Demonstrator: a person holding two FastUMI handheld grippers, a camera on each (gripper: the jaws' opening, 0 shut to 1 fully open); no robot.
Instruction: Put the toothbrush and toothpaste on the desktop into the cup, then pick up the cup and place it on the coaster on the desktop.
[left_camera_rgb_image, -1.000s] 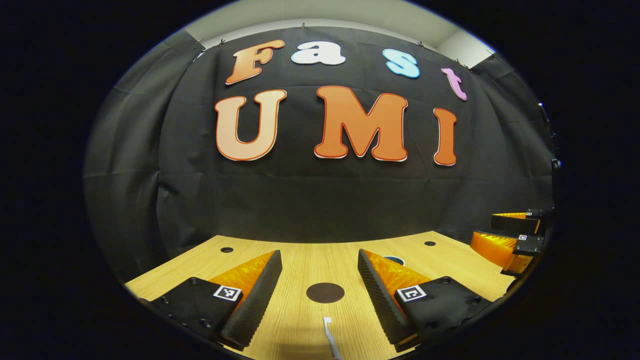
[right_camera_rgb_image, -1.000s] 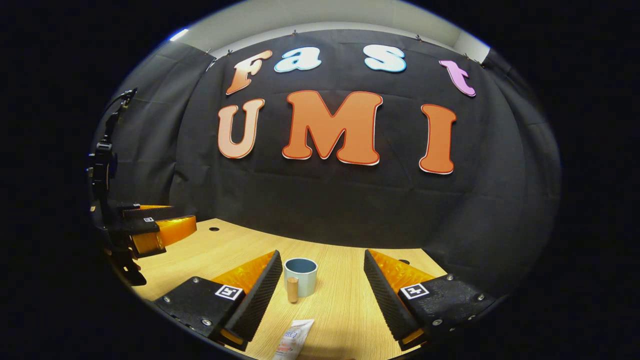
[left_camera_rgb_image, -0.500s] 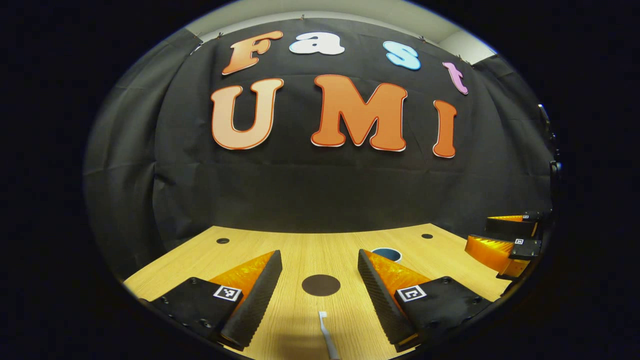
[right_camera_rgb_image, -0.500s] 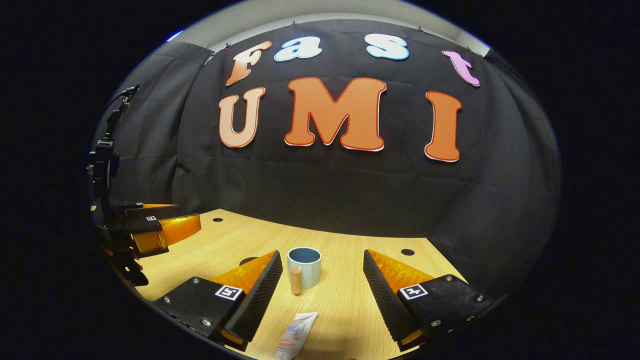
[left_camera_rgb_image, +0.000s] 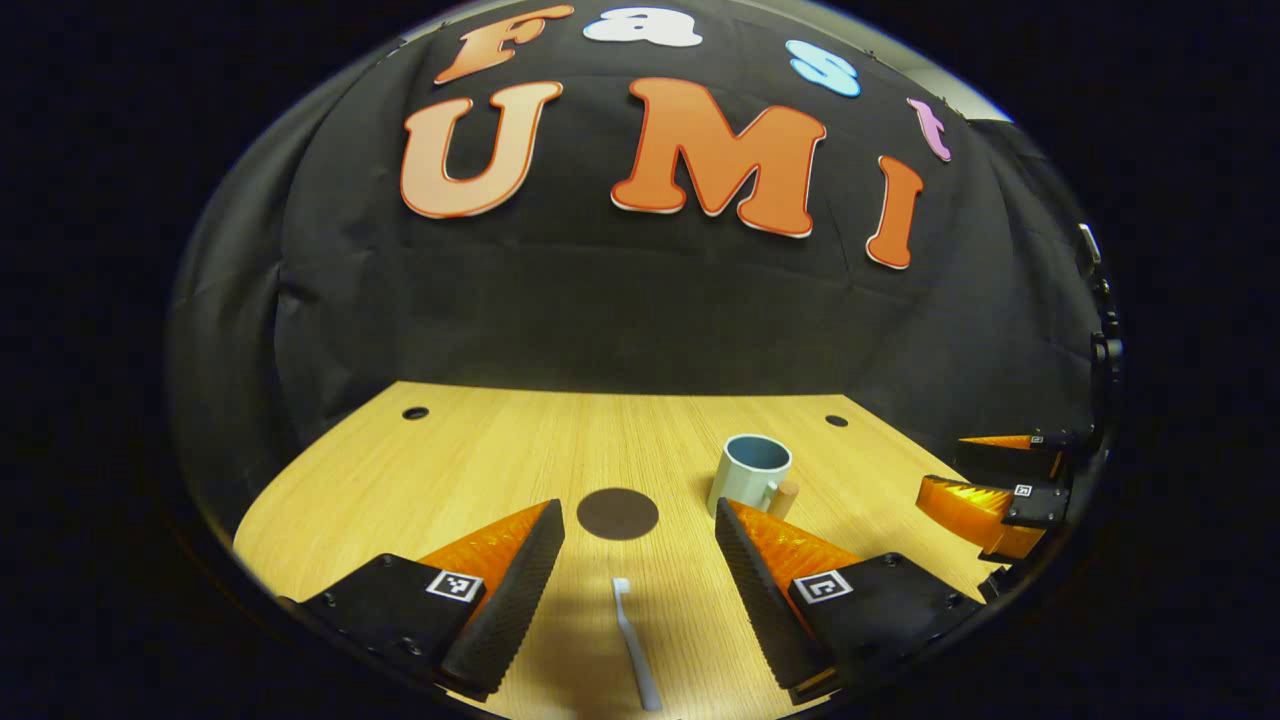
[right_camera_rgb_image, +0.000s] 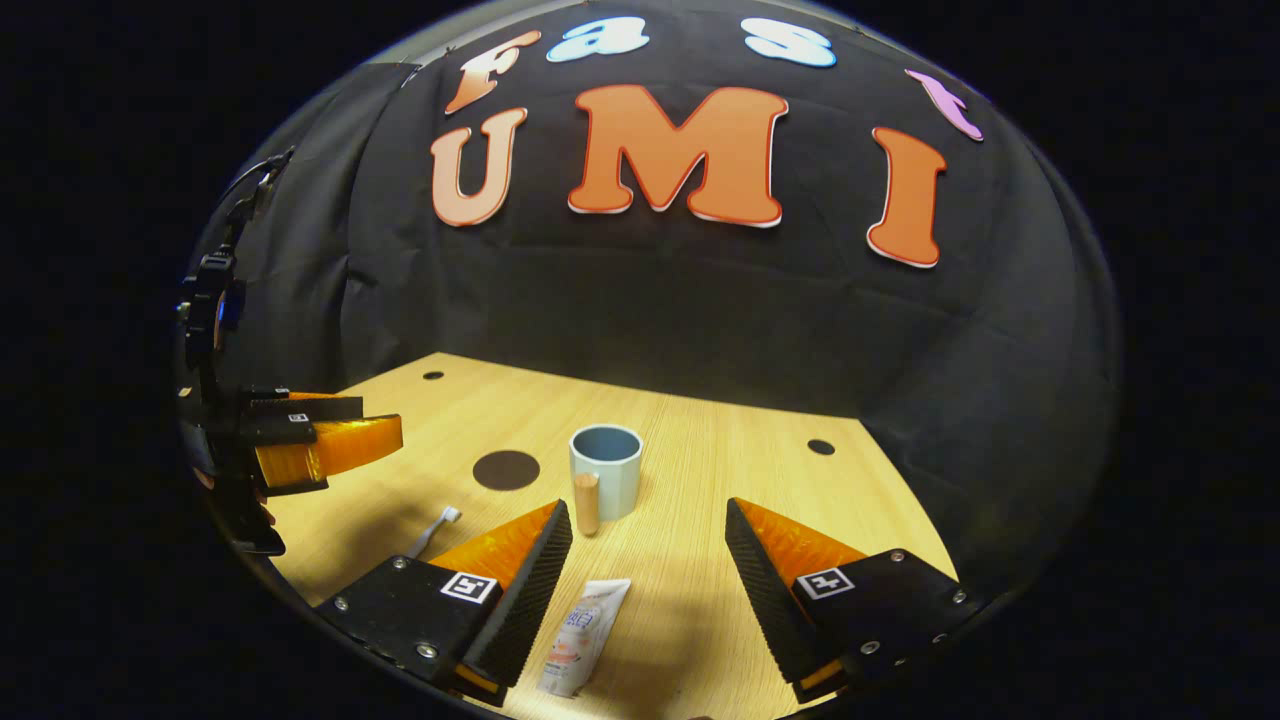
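As both cameras are being tipped down toward the desk (left_camera_rgb_image: 480, 450), more is being revealed: the toothbrush (left_camera_rgb_image: 634, 645) at lower centre between the wide-open left hand-held gripper (left_camera_rgb_image: 638, 570), the toothpaste (right_camera_rgb_image: 582, 637) between the wide-open right hand-held gripper (right_camera_rgb_image: 648, 575), cup (right_camera_rgb_image: 606, 480) and coaster (right_camera_rgb_image: 506, 469) beyond; pickups are being approached.

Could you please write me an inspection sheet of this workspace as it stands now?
Surface: light wooden desktop with small dark holes near its far edge.
Job's things: pale blue cup with a wooden handle standing upright, nothing seen inside; white toothbrush lying flat; white toothpaste tube lying flat; round dark brown coaster bare, left of the cup.
Clutter: nothing seen.
Grippers: left hand-held gripper open above the toothbrush, which lies between its fingers untouched; right hand-held gripper open above the toothpaste tube, not touching it.
Cables: nothing seen.
Surroundings: black cloth wall behind the desktop.
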